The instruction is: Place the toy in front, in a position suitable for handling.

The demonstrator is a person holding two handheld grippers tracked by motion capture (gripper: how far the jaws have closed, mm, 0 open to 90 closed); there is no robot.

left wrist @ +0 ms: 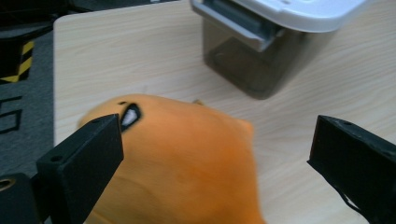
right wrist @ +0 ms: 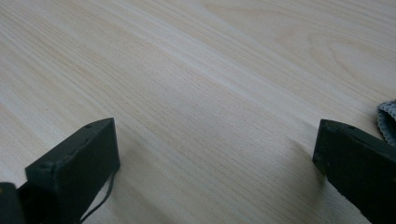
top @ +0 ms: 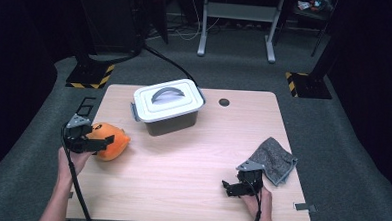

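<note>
Two hand-held grippers work over the desk (top: pixel 182 160), and the coming move turns on the left hand-held gripper (top: pixel 101 144), whose wide-open jaws already straddle the orange plush toy (top: pixel 111 141) at the desk's left edge. In the left gripper view the toy (left wrist: pixel 187 158) lies directly ahead and slightly below, bulging up between the two black jaws with nothing yet pinched; the left jaw sits just beside its flank, while the right jaw stands apart from it with bare wood between. Its long axis seems to run roughly along the gripper's line of sight, toward the storage box (top: pixel 168 107), so closing would squeeze it across its narrower width. The left hand is plainly the nearer one.

The right hand-held gripper (top: pixel 226 188) rests low near the desk's front right, jaws spread wide and empty over bare wood, with the grey cloth (top: pixel 274 159) just beside it.

The toy looks soft and fuzzy, rounded like a cushion, with a small dark-and-white eye marking. The box is rigid plastic: smoky translucent walls, a pale grey lid with an arched handle and side latches, lid on. The cloth is felt-like and rumpled. The desk is smooth light woodgrain.
</note>
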